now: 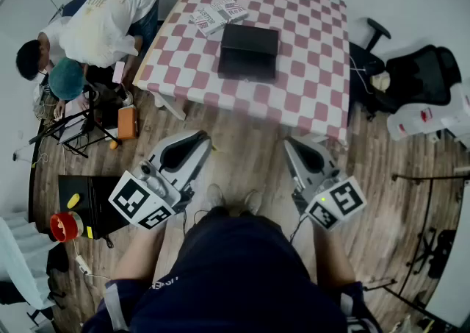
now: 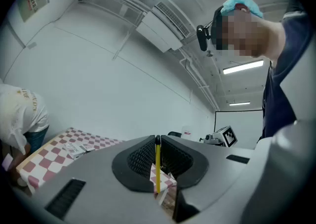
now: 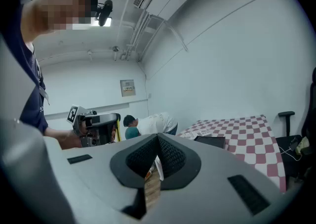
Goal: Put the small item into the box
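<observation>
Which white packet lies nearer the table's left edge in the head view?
The left packet, close to that edge; the other packet sits farther in, beside the box.

Grey left tool [image 1: 199,137] and right tool [image 1: 291,143] bear marker cubes [image 1: 139,201]; navy shirt [image 1: 235,273].

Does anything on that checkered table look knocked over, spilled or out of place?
Nothing stands out. The black box lies flat on the checkered table, the small packets beside it, nothing spilled. The left hand-held gripper and right hand-held gripper hang short of the table, jaws together, empty.
</observation>
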